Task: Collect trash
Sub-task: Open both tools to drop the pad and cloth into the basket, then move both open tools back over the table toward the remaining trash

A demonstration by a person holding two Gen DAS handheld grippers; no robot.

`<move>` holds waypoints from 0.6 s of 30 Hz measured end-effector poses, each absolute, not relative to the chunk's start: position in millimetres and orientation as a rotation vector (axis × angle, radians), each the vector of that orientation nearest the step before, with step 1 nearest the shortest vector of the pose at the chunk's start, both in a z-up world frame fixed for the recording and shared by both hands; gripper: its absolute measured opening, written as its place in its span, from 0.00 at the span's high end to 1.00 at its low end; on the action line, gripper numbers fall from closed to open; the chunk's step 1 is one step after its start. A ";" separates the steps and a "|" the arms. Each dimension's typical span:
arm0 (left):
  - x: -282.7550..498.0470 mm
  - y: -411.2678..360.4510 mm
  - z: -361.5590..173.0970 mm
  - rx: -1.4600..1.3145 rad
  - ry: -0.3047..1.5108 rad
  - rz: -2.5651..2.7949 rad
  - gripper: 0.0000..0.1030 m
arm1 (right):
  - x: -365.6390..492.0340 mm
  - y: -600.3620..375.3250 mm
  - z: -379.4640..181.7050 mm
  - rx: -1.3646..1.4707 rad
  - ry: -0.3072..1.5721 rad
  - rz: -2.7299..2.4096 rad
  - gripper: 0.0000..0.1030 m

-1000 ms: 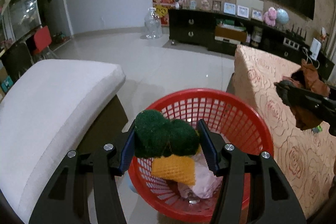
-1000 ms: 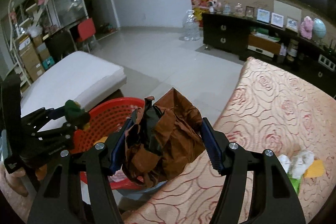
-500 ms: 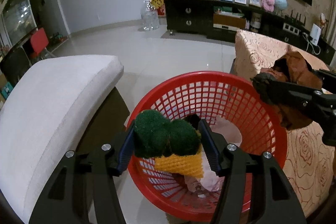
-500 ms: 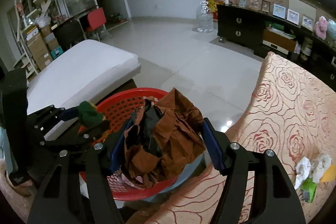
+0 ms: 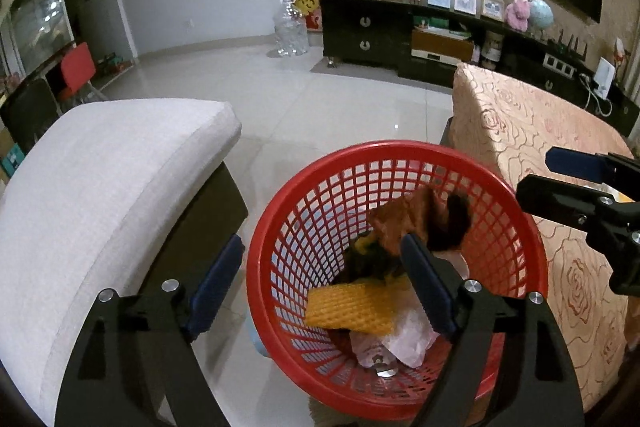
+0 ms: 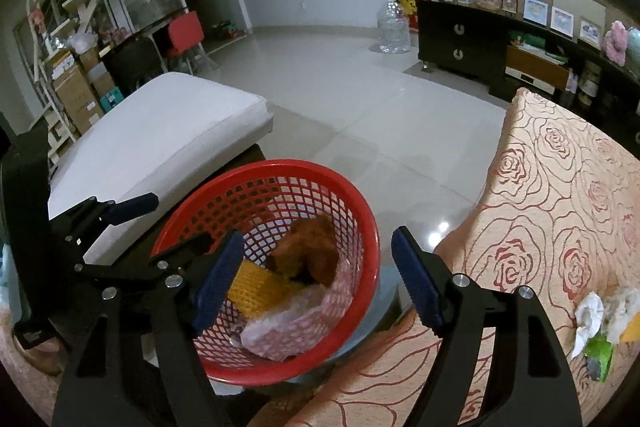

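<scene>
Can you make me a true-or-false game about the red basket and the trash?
1. The left tool holds a green ball. False: its jaws have just been opening, nothing is between them, and the green stuff lies in the basket.
2. The brown wrapper is in the basket. True.
3. The right tool is open. True: its jaws have just been opening and it holds nothing.
4. The basket is blue. False: it is red.
5. Some trash is on the rose cloth. True.
6. The yellow net lies on the white cushion. False: it is in the basket.
</scene>
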State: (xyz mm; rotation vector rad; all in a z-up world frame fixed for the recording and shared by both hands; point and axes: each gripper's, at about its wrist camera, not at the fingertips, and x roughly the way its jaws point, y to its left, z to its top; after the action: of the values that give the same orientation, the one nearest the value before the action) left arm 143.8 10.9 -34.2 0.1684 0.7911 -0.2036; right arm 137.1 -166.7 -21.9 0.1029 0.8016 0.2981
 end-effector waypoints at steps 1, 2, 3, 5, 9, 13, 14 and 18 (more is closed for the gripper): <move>143.6 11.2 -33.0 0.164 0.788 -0.202 0.23 | 136.6 -168.0 -21.3 0.103 0.800 0.295 0.28; 143.5 11.7 -31.4 0.155 0.782 -0.201 0.23 | 136.1 -169.8 -20.5 0.103 0.797 0.291 0.28; 142.7 12.6 -30.2 0.149 0.778 -0.200 0.23 | 135.6 -171.7 -19.9 0.103 0.795 0.287 0.28; 142.3 12.6 -25.7 0.133 0.765 -0.198 0.23 | 134.2 -175.1 -19.3 0.102 0.792 0.279 0.28; 140.3 10.9 -18.1 0.110 0.739 -0.197 0.23 | 130.3 -185.5 -17.9 0.106 0.790 0.253 0.28; 137.6 4.5 -10.0 0.090 0.713 -0.214 0.23 | 124.9 -197.1 -15.0 0.110 0.781 0.221 0.28; 136.3 1.8 -7.6 0.087 0.703 -0.219 0.23 | 122.4 -202.4 -14.0 0.111 0.778 0.208 0.28; 132.1 -11.3 0.1 0.080 0.675 -0.243 0.23 | 112.4 -219.8 -12.8 0.106 0.772 0.163 0.28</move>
State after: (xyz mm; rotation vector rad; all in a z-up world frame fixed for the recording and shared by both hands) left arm 132.1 -11.3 0.1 0.0798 0.6750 -0.2428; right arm 112.4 -219.8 -12.8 0.1063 0.7716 0.1631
